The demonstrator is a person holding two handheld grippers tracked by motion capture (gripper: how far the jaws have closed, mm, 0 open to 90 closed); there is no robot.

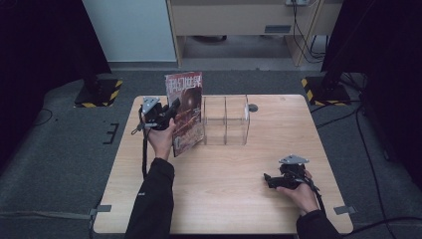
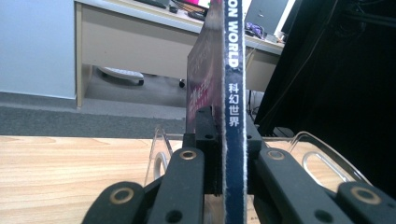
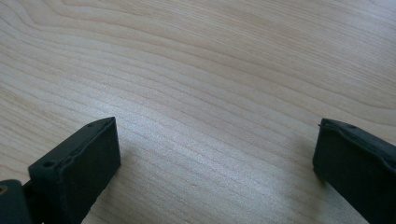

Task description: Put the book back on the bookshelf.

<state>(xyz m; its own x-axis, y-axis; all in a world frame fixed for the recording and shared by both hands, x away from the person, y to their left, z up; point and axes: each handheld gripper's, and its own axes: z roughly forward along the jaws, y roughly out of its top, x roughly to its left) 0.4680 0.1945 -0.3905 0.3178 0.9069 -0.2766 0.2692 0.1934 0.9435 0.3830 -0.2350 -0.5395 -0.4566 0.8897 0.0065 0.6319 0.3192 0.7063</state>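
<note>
Left gripper [image 1: 166, 115] is clamping a glossy magazine [image 1: 186, 112] by its spine, holding it upright at the left end of a clear, ribbed plastic rack [image 1: 226, 119] on the pale woodgrain table [image 1: 224, 194]. Left gripper view is showing the navy spine [image 2: 233, 107] with white lettering. Right gripper [image 3: 215, 158] is resting wide apart, empty, over bare wood.
</note>
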